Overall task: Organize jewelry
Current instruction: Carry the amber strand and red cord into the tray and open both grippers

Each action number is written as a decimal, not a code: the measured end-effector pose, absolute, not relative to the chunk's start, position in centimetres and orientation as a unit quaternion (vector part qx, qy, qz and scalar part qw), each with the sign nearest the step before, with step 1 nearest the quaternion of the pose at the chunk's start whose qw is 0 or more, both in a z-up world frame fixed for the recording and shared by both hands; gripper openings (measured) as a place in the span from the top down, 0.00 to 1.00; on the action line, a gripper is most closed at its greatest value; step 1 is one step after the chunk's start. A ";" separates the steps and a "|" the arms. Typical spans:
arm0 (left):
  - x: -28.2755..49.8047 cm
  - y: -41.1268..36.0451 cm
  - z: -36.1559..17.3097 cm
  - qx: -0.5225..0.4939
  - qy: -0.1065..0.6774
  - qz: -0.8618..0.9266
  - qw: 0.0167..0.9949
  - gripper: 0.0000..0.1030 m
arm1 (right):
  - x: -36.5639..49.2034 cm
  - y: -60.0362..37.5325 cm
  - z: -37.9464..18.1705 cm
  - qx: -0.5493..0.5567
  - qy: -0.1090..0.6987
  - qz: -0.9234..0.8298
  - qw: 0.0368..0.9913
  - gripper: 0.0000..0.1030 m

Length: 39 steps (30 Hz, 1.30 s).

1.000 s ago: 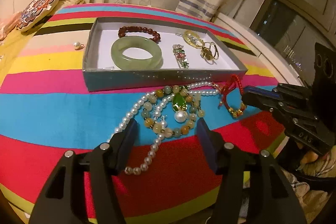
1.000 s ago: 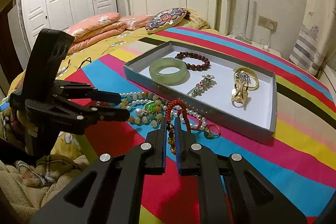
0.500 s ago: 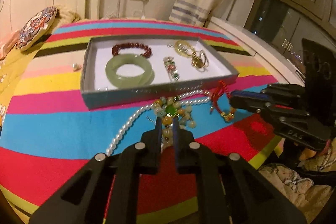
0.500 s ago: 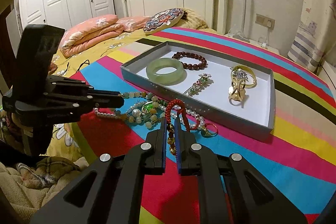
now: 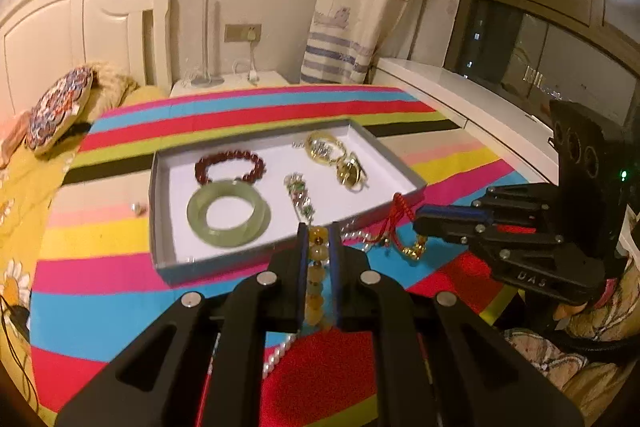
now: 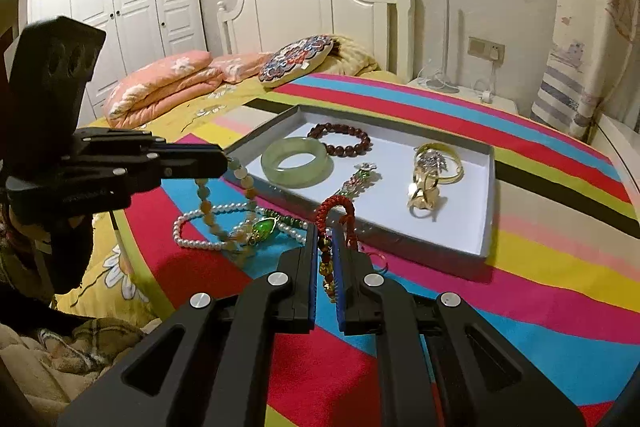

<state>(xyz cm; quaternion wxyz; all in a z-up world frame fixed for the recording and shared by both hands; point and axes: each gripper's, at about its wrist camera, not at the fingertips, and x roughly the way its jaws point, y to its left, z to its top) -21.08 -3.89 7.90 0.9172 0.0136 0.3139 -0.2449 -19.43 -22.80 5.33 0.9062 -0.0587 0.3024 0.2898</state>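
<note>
The left gripper [image 5: 319, 233] was clenched on the yellow bead necklace [image 5: 316, 269], which rose from the striped bedspread [image 6: 540, 267] before the tray's [image 6: 486, 211] near edge. The right gripper [image 6: 325, 239] was clamped on the red cord bracelet [image 6: 334, 209] — just right of the necklace. Only the right wrist view showed the green pendant [image 6: 264, 227] and pearl strand [image 6: 192, 229] lying on the bedspread — the left view hid them.
</note>
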 end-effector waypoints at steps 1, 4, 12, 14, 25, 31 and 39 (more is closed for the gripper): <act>-21.0 -4.0 8.3 0.017 0.311 -0.245 0.918 0.91 | -19.4 -22.9 5.4 -0.057 0.302 0.289 0.907 0.91; -20.9 -4.2 9.0 0.020 0.305 -0.245 0.920 0.91 | -19.3 -23.3 5.5 -0.052 0.300 0.287 0.908 0.91; -19.8 -4.8 10.6 0.036 0.294 -0.248 0.922 0.91 | -18.6 -23.6 6.2 -0.059 0.293 0.277 0.913 0.91; -19.2 -5.1 11.0 0.041 0.294 -0.249 0.922 0.91 | -18.3 -23.6 6.5 -0.065 0.289 0.273 0.915 0.91; -15.2 -7.0 13.5 0.061 0.292 -0.253 0.920 0.91 | -15.8 -23.8 8.6 -0.072 0.269 0.264 0.923 0.91; -12.3 -8.9 13.8 0.077 0.297 -0.246 0.919 0.91 | -14.0 -22.7 7.6 -0.085 0.282 0.257 0.920 0.91; -7.9 -11.8 12.2 0.082 0.315 -0.238 0.915 0.91 | -12.2 -20.7 5.1 -0.107 0.310 0.243 0.913 0.91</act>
